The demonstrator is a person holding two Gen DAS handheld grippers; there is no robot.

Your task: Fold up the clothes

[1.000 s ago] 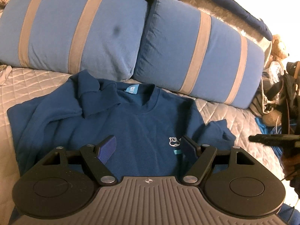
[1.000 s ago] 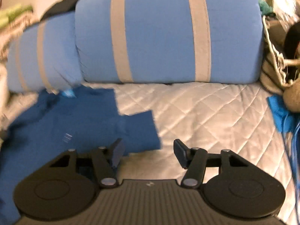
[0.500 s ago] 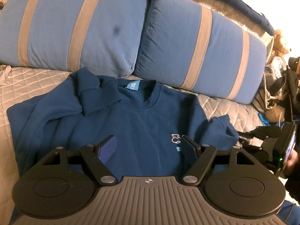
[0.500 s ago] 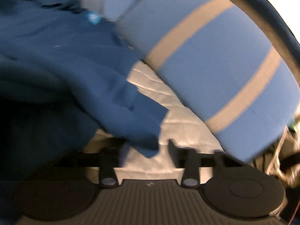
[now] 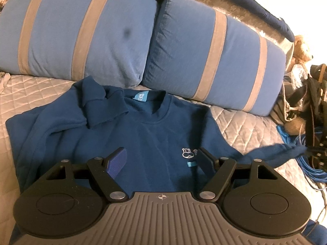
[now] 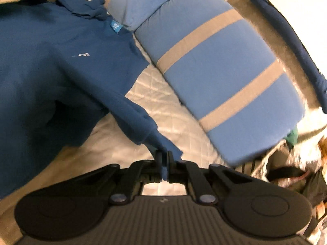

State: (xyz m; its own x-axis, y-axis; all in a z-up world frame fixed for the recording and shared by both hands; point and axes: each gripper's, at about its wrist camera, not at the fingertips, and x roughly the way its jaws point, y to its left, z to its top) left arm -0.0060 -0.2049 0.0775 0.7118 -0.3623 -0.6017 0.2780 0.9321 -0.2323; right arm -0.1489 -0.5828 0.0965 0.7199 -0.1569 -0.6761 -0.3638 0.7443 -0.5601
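Note:
A dark blue sweatshirt lies face up on a quilted grey bedspread, collar toward the pillows, with a small white chest logo. One sleeve cuff is folded in over its left shoulder. My left gripper hovers open over the chest, nothing between its fingers. The other sleeve is pulled out straight off the bed, and my right gripper is shut on its cuff. That stretched sleeve reaches toward the right edge in the left wrist view.
Two blue pillows with grey stripes lean along the head of the bed behind the sweatshirt. A pile of bags, a soft toy and blue cable crowds the bed's right side. A dark blue cloth lies over the headboard.
My right gripper rolled, closed on the right sleeve's cuff and drew the sleeve out to the right and up. The left gripper stayed where it was, open.

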